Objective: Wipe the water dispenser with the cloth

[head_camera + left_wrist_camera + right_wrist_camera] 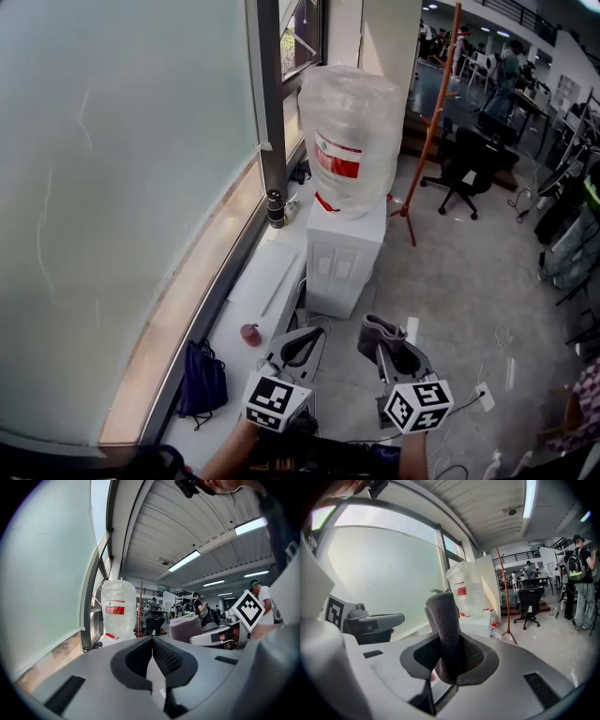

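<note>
As its jaws pinch cloth [441,620], right gripper [394,357] hovers.

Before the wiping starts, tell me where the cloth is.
The cloth stands clamped upright between the jaws of the right gripper, low and right of centre in the head view, apart from the white water dispenser ahead.

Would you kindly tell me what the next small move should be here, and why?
Probably move the right gripper forward toward the water dispenser. Its jaws are shut on the cloth, but the cloth is well short of the dispenser's white body and touches nothing. The left gripper is shut and empty.
</note>
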